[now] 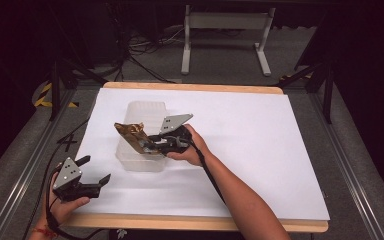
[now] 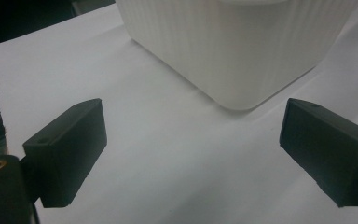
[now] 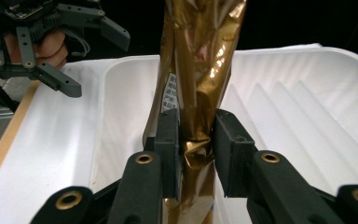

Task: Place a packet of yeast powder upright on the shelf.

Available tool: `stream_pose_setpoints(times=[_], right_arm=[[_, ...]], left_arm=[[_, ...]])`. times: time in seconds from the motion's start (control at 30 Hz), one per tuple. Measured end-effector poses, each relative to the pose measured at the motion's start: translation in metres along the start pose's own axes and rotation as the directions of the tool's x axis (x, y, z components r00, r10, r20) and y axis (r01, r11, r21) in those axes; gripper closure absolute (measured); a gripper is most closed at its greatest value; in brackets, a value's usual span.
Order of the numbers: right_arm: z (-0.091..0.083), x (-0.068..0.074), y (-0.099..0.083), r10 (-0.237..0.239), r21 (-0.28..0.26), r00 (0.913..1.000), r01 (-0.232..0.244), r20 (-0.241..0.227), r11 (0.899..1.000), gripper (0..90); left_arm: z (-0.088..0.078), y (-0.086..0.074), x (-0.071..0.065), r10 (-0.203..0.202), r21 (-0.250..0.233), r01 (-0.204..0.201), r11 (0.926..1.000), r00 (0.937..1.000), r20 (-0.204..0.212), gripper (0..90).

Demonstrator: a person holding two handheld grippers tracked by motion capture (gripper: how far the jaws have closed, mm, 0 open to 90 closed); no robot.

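One gold pouch (image 1: 131, 134) clamped in right claw (image 1: 147, 144), long axis toward 10 o'clock over tray (image 1: 142, 162); left claw (image 1: 94, 170) apart, idle at tray's 8 o'clock.

Gold packet (image 3: 200, 70), white ribbed bin (image 1: 142, 160)

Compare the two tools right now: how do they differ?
The right tool has a gold packet between its jaws; the left tool holds nothing, jaws wide apart. The right tool is over the white tray; the left tool is beside it. Both have black jaws.
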State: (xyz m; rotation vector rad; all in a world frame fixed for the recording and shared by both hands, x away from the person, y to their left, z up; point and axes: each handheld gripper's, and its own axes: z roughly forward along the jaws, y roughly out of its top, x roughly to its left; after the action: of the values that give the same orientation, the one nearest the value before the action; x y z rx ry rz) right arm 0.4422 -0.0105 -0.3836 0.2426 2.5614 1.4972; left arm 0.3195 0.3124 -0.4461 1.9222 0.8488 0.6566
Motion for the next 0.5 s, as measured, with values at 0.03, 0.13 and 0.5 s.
stream_pose_setpoints(times=[0.03, 0.13, 0.5], right_arm=[[0.0020, 0.0015, 0.0013, -0.007, 0.011, 0.9999, 0.007, 0.010, 1.000, 70.5], [0.0048, 0.0057, 0.0039, -0.026, 0.026, 0.9994, 0.025, 0.024, 0.999, 72.4], [-0.0028, 0.0062, -0.0043, 0.011, -0.012, 0.9983, -0.010, 0.056, 1.000, 79.5]], left_arm=[[0.0004, 0.0001, -0.0002, 0.002, -0.001, -0.002, 1.0000, 1.0000, -0.001, 8.2], [0.0006, 0.0003, -0.0008, 0.001, -0.003, -0.001, 1.0000, 1.0000, 0.003, 8.2], [0.0006, -0.0002, 0.0002, -0.002, 0.001, 0.002, 1.0000, 1.0000, 0.002, 8.2]])
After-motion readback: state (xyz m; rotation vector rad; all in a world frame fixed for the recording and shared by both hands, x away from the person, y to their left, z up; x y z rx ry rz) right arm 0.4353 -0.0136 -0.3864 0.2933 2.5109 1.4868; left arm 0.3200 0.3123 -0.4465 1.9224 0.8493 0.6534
